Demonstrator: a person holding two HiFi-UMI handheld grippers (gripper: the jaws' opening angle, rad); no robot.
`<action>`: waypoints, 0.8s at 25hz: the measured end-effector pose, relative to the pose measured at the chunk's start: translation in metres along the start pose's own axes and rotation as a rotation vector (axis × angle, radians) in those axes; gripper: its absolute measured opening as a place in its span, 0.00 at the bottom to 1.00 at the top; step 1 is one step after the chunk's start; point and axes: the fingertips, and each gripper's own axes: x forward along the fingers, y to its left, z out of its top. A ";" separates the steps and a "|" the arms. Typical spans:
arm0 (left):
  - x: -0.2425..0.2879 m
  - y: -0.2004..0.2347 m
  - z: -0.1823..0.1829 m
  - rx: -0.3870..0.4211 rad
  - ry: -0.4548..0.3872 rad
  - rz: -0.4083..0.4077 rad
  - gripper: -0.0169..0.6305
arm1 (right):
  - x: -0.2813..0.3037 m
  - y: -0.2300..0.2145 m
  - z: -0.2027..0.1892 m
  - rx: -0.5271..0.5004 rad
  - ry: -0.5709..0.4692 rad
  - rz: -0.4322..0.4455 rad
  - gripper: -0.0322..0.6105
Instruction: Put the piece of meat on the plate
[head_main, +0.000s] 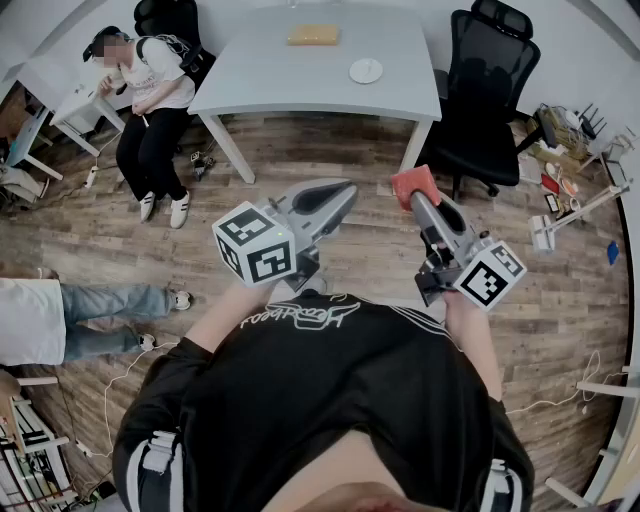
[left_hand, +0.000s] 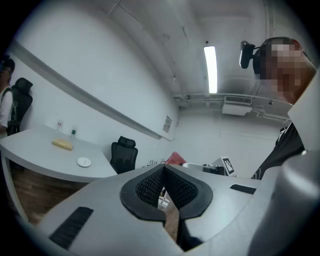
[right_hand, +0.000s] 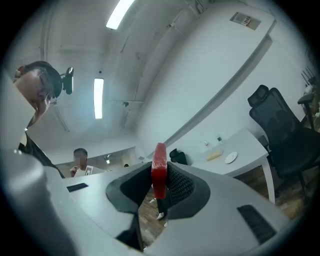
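Note:
A flat red piece of meat (head_main: 414, 184) stands on edge between the jaws of my right gripper (head_main: 418, 197), which is shut on it. In the right gripper view the meat (right_hand: 159, 170) sticks up above the black pads (right_hand: 181, 186). My left gripper (head_main: 342, 192) is held beside it at chest height, its tips (left_hand: 162, 169) together with nothing between them. The small white plate (head_main: 366, 70) lies on the far white table (head_main: 270, 80), well ahead of both grippers. The plate also shows in the left gripper view (left_hand: 84, 162) and the right gripper view (right_hand: 230, 158).
A yellow block (head_main: 313, 35) lies on the table beyond the plate. A black office chair (head_main: 485, 95) stands to the table's right, another (head_main: 170, 20) at its far left. A seated person (head_main: 150, 90) is at the left, and someone's legs (head_main: 100, 305) stretch across the wooden floor.

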 end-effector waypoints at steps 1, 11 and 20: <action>0.001 0.001 0.000 0.000 0.001 0.000 0.04 | 0.000 -0.001 0.000 0.001 -0.002 0.000 0.18; 0.015 0.006 -0.004 -0.011 0.024 -0.018 0.04 | -0.001 -0.009 0.000 0.004 -0.013 -0.012 0.18; 0.036 0.033 -0.011 -0.052 0.043 -0.041 0.04 | 0.014 -0.030 0.001 -0.008 0.006 -0.040 0.18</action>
